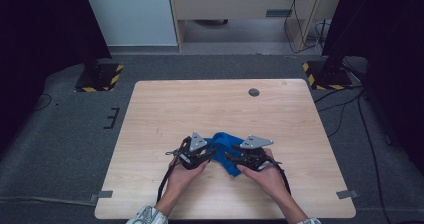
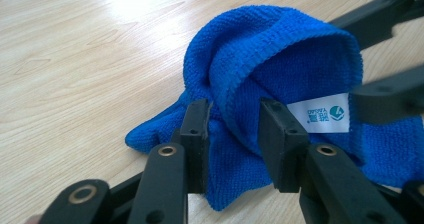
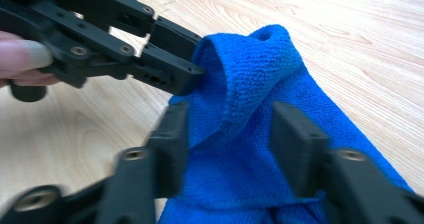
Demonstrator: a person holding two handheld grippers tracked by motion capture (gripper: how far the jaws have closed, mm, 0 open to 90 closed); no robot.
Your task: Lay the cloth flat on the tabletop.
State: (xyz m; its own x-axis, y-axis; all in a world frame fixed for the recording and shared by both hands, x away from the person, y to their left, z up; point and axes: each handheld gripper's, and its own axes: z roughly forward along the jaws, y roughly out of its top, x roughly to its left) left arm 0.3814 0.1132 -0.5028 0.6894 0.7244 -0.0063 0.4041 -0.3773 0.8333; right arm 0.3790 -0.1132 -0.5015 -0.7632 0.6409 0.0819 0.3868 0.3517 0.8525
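Blue cloth [image 1: 226,149] bunched on table [image 1: 165,109] between both hand-held grippers.

A lab recording bay: beyond the tongs [image 1: 224,155], a bare wooden worktop [image 1: 200,104] on grey carpet [image 1: 65,129], hazard-striped stand bases [image 1: 98,77], black curtains [image 1: 35,29], trailing cables [image 1: 345,104].
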